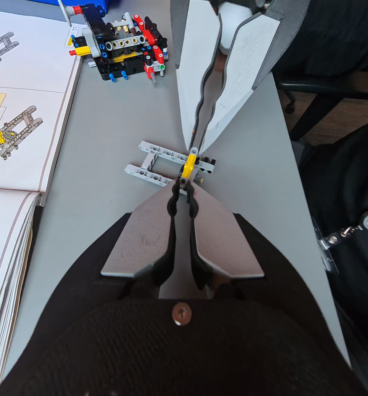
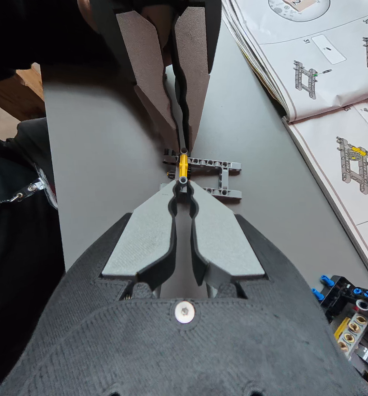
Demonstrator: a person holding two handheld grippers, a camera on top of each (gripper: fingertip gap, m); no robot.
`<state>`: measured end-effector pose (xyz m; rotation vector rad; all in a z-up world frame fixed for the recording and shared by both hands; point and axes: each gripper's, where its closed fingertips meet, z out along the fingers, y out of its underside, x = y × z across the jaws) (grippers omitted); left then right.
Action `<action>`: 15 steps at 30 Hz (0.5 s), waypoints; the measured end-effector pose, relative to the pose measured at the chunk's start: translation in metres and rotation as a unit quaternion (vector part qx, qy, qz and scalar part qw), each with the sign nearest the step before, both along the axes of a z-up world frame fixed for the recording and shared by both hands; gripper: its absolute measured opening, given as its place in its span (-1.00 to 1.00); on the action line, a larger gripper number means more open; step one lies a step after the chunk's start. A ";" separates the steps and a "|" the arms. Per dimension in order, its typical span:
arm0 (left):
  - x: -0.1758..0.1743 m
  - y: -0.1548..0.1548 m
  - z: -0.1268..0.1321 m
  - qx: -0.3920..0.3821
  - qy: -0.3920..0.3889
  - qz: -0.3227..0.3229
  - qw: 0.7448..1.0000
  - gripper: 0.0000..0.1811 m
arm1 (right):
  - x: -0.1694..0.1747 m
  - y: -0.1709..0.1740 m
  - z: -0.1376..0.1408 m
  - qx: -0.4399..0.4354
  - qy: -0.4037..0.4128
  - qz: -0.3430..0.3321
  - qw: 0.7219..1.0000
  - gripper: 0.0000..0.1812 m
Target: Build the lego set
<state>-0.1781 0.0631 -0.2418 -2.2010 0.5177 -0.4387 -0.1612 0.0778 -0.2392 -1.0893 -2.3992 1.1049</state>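
My left claw (image 1: 184, 184) is clenched on the near end of a short grey axle, its two tips pinched in on the grey bush (image 1: 183, 181) that caps it. A yellow connector (image 1: 189, 166) sits on that axle just past my tips, and the axle crosses one end of a light grey ladder-shaped frame (image 1: 157, 162) that lies flat on the grey table (image 1: 106, 132). In the right wrist view my right claw (image 2: 183, 183) is likewise clenched, on the bush (image 2: 183, 180) at the opposite end of the same axle, so the two claws meet nose to nose with the yellow connector (image 2: 183, 168) between them and the frame (image 2: 223, 177) stretching off to that view's right. Black pins (image 1: 208, 160) stand in the frame's beam just beyond the connector. To the left in the left wrist view, an open instruction booklet (image 1: 26, 107) lies along the table edge, its pages showing drawings of the same frame. Farther off, near the far left, a larger built assembly (image 1: 123, 49) of black, red, grey and yellow parts with blue pins stands on the table, touching the booklet's corner. Behind it is something blue (image 1: 86, 5), mostly cut off by the picture's edge. On the right, past the table edge, a person in dark clothing (image 1: 350, 182) sits close, with a clear badge clip (image 1: 328, 240) hanging at the front.
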 end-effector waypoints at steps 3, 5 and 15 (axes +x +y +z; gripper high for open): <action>-0.001 -0.001 -0.001 -0.001 -0.007 -0.001 1.000 -0.96 | 0.000 0.003 -0.003 0.001 -0.002 -0.003 1.000 -0.98; -0.001 -0.001 -0.002 -0.004 -0.009 -0.001 1.000 -0.96 | 0.001 0.001 -0.002 -0.010 -0.004 0.000 1.000 -0.97; 0.003 -0.001 -0.001 -0.008 -0.009 -0.003 1.000 -0.96 | 0.001 -0.003 -0.002 -0.009 -0.006 0.007 1.000 -0.97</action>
